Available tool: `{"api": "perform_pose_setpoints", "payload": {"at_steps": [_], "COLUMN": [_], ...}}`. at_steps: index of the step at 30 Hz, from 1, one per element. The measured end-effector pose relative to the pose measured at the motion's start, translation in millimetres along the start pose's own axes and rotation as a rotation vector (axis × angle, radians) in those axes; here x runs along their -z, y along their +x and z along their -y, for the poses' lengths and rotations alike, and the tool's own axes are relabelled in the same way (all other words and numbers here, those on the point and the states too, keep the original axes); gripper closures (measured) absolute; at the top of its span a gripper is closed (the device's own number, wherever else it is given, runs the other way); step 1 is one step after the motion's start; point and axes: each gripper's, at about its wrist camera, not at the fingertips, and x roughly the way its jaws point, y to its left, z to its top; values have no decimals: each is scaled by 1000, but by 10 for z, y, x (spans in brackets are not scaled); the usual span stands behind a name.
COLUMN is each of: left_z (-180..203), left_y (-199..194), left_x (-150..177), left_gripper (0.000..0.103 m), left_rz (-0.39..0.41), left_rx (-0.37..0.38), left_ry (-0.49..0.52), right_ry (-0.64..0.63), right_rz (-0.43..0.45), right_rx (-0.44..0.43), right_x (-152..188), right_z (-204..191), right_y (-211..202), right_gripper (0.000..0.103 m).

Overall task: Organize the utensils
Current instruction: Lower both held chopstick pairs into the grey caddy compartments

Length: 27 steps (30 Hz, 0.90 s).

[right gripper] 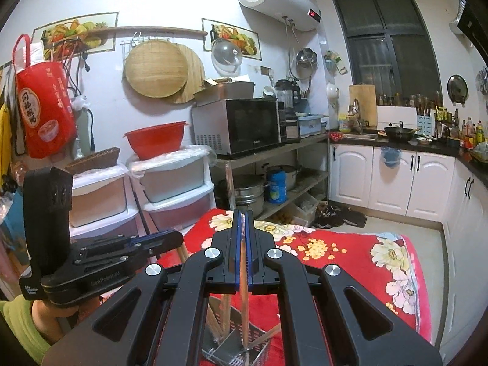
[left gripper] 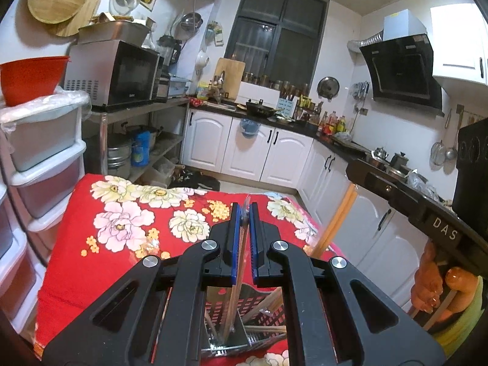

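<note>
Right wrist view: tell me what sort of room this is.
A home kitchen, most likely: a microwave on a metal shelf, a wok on the dark counter, and white cabinets below it.

The utensil holder (left gripper: 244, 329) is mostly hidden behind the left tongs (left gripper: 244, 213); its base is cut off by the lower edge. Chopstick tips inside the holder cannot be seen.
</note>
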Motion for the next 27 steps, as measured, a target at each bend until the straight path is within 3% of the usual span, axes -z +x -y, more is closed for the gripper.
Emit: {"api": "perform_pose_setpoints", "payload": {"at_steps": [13,27], "left_z": [-74,-197], "left_y": [319,448], "left_x": [343,579], "left_gripper": [101,101], "left_rz": [-91,-129], "left_rx": [-6,-36], "left_ry": [-9,-46], "right_ry": [28,59], "right_rz": [-89,-154], "right_rx": [17,16], "right_x": [335,632], "right_z": [108,179], "right_y": [280,442], "right_gripper": [100,100]}}
